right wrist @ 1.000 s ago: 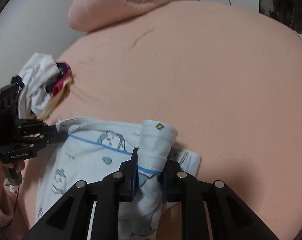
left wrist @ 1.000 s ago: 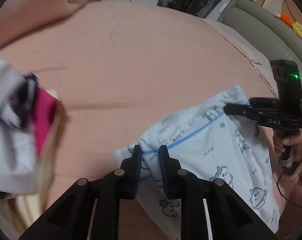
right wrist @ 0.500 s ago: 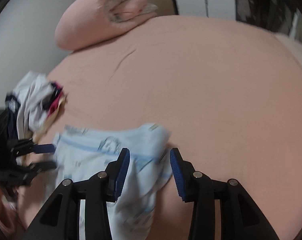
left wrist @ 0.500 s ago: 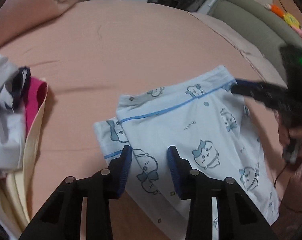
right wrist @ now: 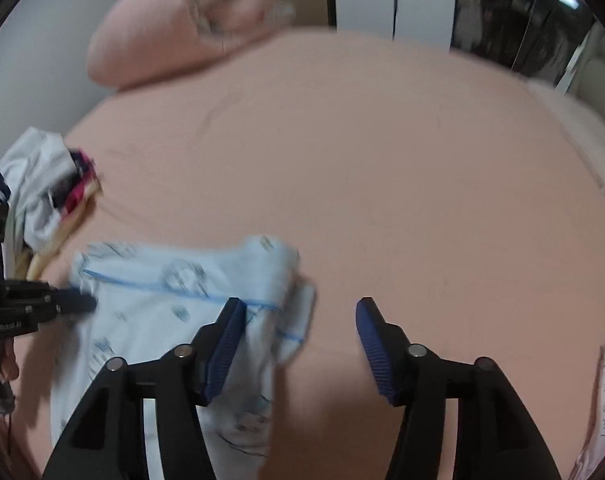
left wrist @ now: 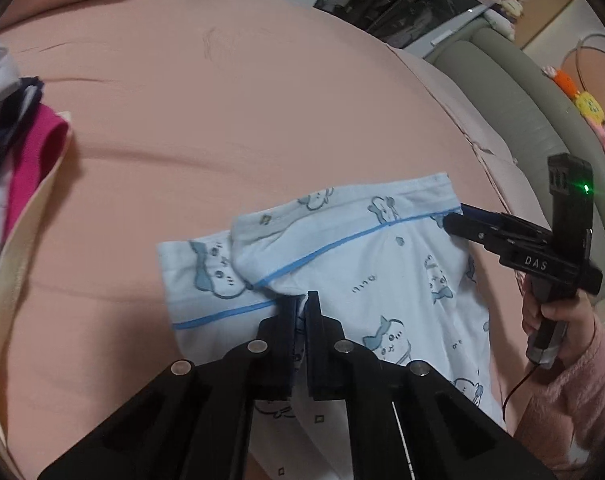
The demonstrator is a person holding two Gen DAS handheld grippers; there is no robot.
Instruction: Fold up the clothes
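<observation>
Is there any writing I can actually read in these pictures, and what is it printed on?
"DAS": white letters on the black body of the right tool, seen from the left wrist camera.
White lettering on the body of the left tool, seen from the right wrist camera: too blurred to read.
Small dark marks printed on the pale blue garment, among its cartoon figures: too small to read as words.
Nothing else legible.

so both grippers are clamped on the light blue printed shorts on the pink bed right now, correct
Not both. The left gripper is shut on the light blue printed shorts on the pink bed, but the right wrist view shows the right gripper with its jaws wide open, gripping nothing.
</observation>
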